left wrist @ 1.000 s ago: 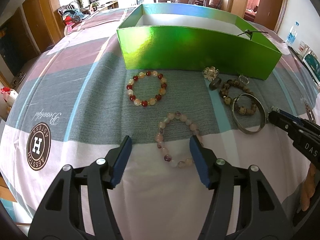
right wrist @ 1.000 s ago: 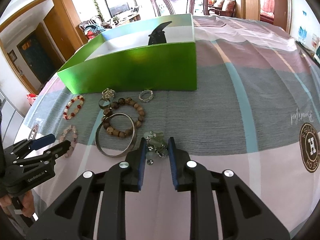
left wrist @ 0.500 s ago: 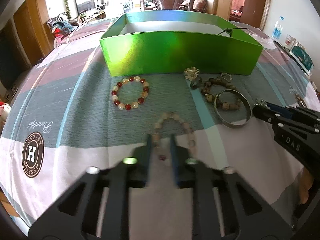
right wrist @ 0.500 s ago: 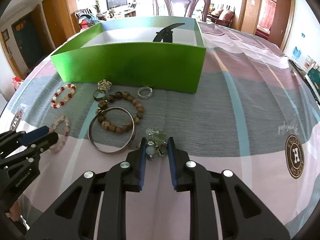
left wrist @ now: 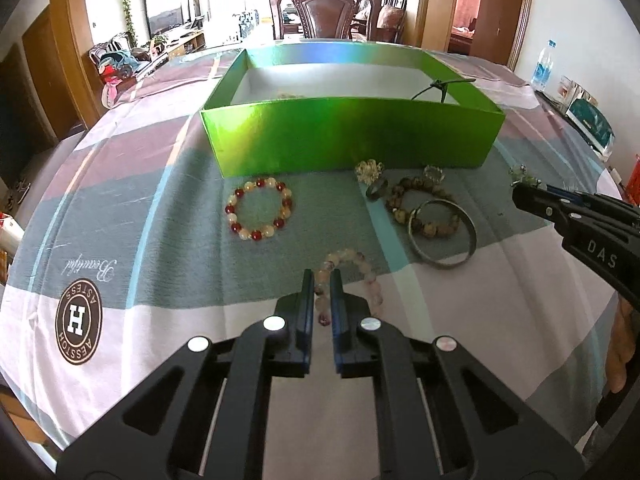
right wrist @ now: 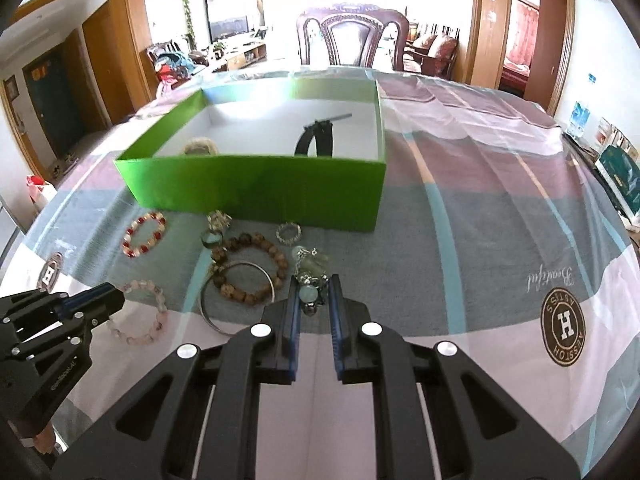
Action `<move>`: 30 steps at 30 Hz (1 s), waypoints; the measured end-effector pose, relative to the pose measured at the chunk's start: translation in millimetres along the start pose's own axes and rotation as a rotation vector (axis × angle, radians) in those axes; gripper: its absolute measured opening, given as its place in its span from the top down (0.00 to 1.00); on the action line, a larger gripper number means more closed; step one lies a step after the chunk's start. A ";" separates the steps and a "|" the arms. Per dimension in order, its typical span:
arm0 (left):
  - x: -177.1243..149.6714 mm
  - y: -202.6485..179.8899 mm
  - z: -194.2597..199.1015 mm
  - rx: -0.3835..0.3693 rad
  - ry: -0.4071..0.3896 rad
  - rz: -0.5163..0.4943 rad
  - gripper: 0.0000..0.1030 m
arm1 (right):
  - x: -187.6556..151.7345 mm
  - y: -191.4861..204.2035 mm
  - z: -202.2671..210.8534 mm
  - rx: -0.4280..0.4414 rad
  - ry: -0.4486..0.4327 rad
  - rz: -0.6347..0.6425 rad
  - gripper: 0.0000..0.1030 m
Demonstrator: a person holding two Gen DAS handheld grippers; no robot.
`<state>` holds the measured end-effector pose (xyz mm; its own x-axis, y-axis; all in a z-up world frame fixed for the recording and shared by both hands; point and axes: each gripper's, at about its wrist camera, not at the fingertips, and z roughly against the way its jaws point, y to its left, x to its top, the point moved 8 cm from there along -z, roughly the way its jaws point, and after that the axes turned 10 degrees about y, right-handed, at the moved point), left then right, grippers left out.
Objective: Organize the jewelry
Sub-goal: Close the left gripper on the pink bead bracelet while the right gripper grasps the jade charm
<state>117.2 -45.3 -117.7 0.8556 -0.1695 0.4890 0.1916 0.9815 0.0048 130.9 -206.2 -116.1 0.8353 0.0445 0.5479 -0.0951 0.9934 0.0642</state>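
My left gripper (left wrist: 321,280) is shut on the near side of a pale pink bead bracelet (left wrist: 367,268), which also shows in the right wrist view (right wrist: 140,312). My right gripper (right wrist: 314,286) is shut on a green-and-silver charm piece (right wrist: 309,264) and holds it above the cloth. On the cloth lie a red-and-cream bead bracelet (left wrist: 259,208), a brown wooden bead bracelet (left wrist: 420,208), a silver bangle (left wrist: 444,236), a dark ring (left wrist: 377,190) and two small sparkly rings (left wrist: 369,169). The open green box (left wrist: 348,136) stands behind them.
The green box (right wrist: 260,184) holds a black hair clip (right wrist: 316,136) and a pale bracelet (right wrist: 200,146). A wooden chair (left wrist: 326,12) stands beyond the table. A water bottle (left wrist: 543,66) and packets sit at the far right edge.
My left gripper has closed from wide open onto the pink bracelet. My right gripper has lifted the charm piece and both views have risen.
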 end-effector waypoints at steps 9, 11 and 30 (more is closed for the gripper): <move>-0.5 -1.5 -3.6 0.004 0.023 -0.003 0.92 | -5.4 2.8 -8.9 0.013 0.028 0.016 0.87; -0.3 0.0 -4.9 0.006 0.028 0.003 0.92 | -4.9 2.5 -9.7 0.013 0.029 0.016 0.87; 1.5 -0.3 -5.2 0.009 0.025 0.009 0.92 | -6.5 1.7 -11.4 0.022 0.033 0.014 0.87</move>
<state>120.9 -46.4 -121.5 0.8691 -0.1628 0.4671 0.1798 0.9837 0.0083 131.6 -203.6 -129.0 0.8513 0.0621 0.5210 -0.1184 0.9901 0.0754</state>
